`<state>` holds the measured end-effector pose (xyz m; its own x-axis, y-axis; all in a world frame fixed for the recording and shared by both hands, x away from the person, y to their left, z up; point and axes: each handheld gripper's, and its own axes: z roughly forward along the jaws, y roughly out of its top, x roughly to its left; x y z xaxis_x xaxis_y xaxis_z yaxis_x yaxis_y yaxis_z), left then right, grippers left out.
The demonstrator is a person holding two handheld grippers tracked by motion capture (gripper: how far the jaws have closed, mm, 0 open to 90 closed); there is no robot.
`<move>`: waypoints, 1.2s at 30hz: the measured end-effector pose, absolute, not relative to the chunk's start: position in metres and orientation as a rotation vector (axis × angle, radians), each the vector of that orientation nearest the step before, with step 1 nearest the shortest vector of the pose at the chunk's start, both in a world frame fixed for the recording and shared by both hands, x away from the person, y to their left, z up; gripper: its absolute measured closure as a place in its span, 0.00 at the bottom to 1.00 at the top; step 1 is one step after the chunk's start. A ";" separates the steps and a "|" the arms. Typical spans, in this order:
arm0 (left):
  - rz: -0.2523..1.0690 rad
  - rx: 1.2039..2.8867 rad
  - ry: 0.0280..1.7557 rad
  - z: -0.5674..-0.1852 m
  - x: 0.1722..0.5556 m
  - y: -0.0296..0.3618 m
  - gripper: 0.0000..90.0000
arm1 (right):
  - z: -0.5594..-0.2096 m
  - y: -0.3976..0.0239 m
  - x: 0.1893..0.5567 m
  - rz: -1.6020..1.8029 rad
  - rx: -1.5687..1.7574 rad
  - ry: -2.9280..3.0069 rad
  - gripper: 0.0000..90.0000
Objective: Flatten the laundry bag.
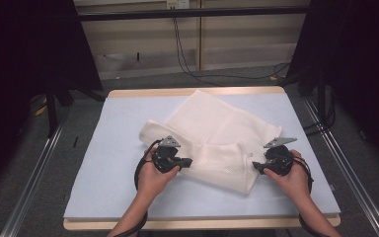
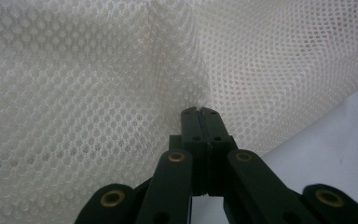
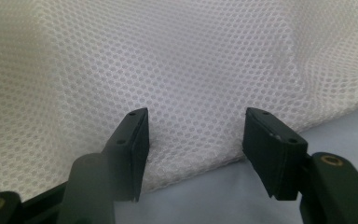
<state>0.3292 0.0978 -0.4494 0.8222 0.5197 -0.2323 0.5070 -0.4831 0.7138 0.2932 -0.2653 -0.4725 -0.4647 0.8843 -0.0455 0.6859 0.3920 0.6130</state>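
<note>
White mesh cloth [image 1: 217,133] lies pinched in the left tool [image 2: 199,111], before the released right tool [image 3: 196,140].

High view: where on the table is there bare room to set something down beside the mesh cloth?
Bare table lies left of the mesh cloth, along the near edge between the forearms, and in a narrower strip on the right. The middle is crowded: cloth, left gripper and right gripper.

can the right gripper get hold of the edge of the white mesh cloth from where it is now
Probably yes: the right gripper stands open, and the edge of the white mesh cloth lies right between its jaws with nothing in the way.
</note>
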 end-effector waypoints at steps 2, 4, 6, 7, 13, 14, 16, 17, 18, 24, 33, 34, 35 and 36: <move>0.019 2.161 0.759 -0.450 0.328 0.098 1.00 | -0.471 -0.263 0.295 0.725 1.380 2.301 0.52; 0.019 2.162 0.754 -0.450 0.327 0.099 1.00 | -0.470 -0.261 0.298 0.735 1.375 2.330 0.74; 0.023 2.167 0.755 -0.449 0.327 0.100 1.00 | -0.468 -0.256 0.300 0.738 1.331 2.395 0.88; 0.023 2.167 0.755 -0.449 0.327 0.100 1.00 | -0.467 -0.254 0.300 0.721 1.314 2.413 0.93; 0.027 2.161 0.755 -0.449 0.327 0.100 1.00 | -0.469 -0.256 0.303 0.782 1.345 2.408 1.00; 0.024 2.152 0.755 -0.449 0.328 0.100 1.00 | -0.469 -0.257 0.302 0.789 1.359 2.391 1.00; 0.028 2.151 0.752 -0.447 0.331 0.099 1.00 | -0.470 -0.258 0.303 0.801 1.356 2.376 1.00; 0.038 2.149 0.743 -0.445 0.333 0.097 1.00 | -0.471 -0.259 0.307 0.803 1.376 2.334 1.00; 0.038 2.149 0.743 -0.445 0.333 0.097 1.00 | -0.471 -0.259 0.307 0.803 1.376 2.334 1.00; 0.066 2.133 0.716 -0.439 0.341 0.091 1.00 | -0.473 -0.264 0.334 0.762 1.418 2.253 1.00; 0.064 2.139 0.723 -0.452 0.331 0.093 1.00 | -0.474 -0.274 0.326 0.954 1.431 2.238 0.92; 0.070 2.138 0.724 -0.452 0.329 0.094 1.00 | -0.472 -0.275 0.323 0.986 1.435 2.225 0.92; 0.076 2.140 0.725 -0.451 0.328 0.094 1.00 | -0.470 -0.275 0.320 1.023 1.426 2.223 0.92; 0.069 2.140 0.729 -0.451 0.326 0.095 1.00 | -0.468 -0.275 0.318 1.052 1.428 2.217 0.91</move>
